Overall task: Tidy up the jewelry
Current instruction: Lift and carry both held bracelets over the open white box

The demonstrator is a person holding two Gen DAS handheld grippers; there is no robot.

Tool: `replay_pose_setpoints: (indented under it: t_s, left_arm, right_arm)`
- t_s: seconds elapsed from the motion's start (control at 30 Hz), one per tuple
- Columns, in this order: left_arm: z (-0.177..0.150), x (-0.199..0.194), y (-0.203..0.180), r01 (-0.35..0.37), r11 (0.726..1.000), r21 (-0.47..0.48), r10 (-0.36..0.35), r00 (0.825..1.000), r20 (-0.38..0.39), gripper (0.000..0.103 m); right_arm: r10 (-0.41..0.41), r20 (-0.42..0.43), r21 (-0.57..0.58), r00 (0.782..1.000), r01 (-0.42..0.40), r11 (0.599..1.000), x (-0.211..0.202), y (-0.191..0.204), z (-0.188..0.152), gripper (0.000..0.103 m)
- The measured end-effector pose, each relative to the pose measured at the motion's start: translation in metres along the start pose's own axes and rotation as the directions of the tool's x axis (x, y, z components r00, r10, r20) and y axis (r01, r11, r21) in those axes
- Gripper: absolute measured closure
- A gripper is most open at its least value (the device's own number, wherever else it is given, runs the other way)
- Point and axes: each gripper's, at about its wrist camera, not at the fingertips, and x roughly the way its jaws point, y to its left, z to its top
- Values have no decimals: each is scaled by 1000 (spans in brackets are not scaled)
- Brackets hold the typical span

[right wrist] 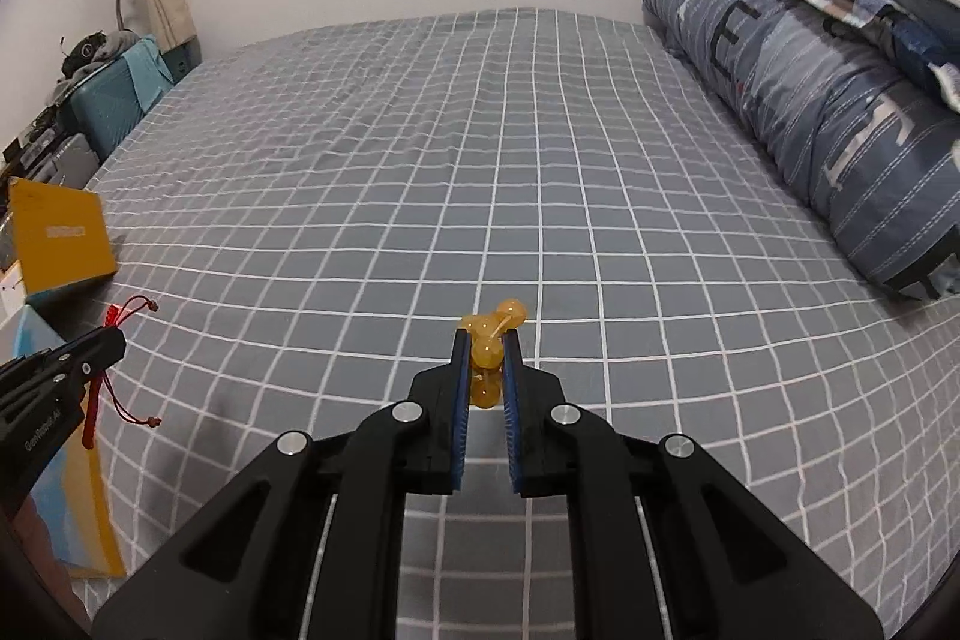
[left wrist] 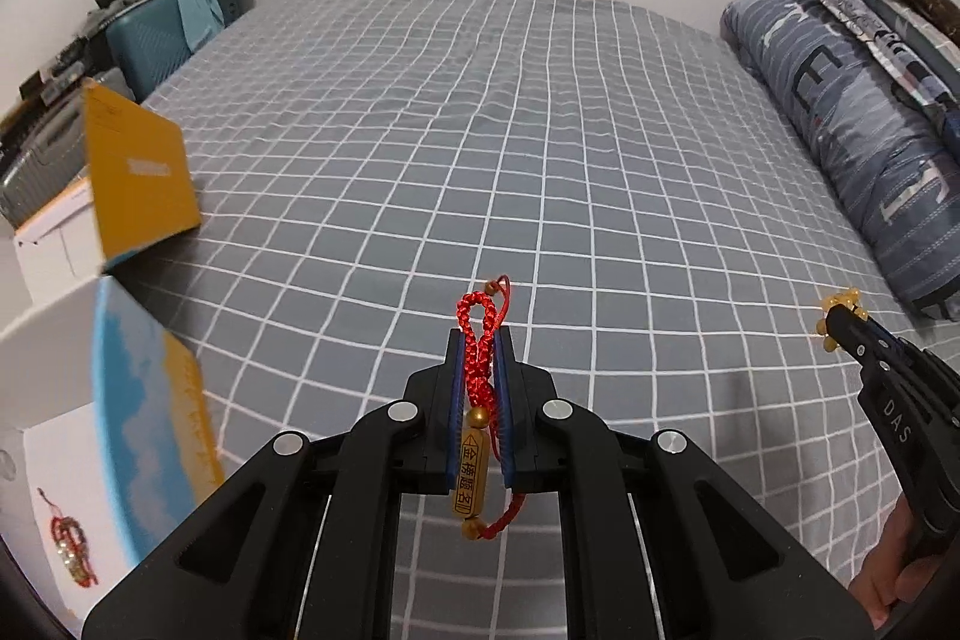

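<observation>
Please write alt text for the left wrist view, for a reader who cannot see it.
The left gripper is shut on a red braided bracelet with a gold charm, above a grey checked bedsheet. At the right edge, the right gripper holds an amber bead bracelet; an open white box at left contains another red bracelet.

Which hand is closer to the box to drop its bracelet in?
Probably the left. The left gripper holds the red bracelet beside the open box, while the right gripper with the yellow beads is farther away.
</observation>
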Motion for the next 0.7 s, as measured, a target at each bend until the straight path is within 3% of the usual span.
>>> replay_pose_setpoints:
  t_s: [0.43,0.7]
  left_arm:
    - [-20,-62,25,-13,1000,-9,13,1000,18,94]
    - [-27,-108,73,-58,997,-48,60,997,52,94]
  right_arm:
    - [22,11,-49,1000,-21,999,-53,37,-9,94]
    - [89,32,-111,996,-85,990,-85,94,-9,94]
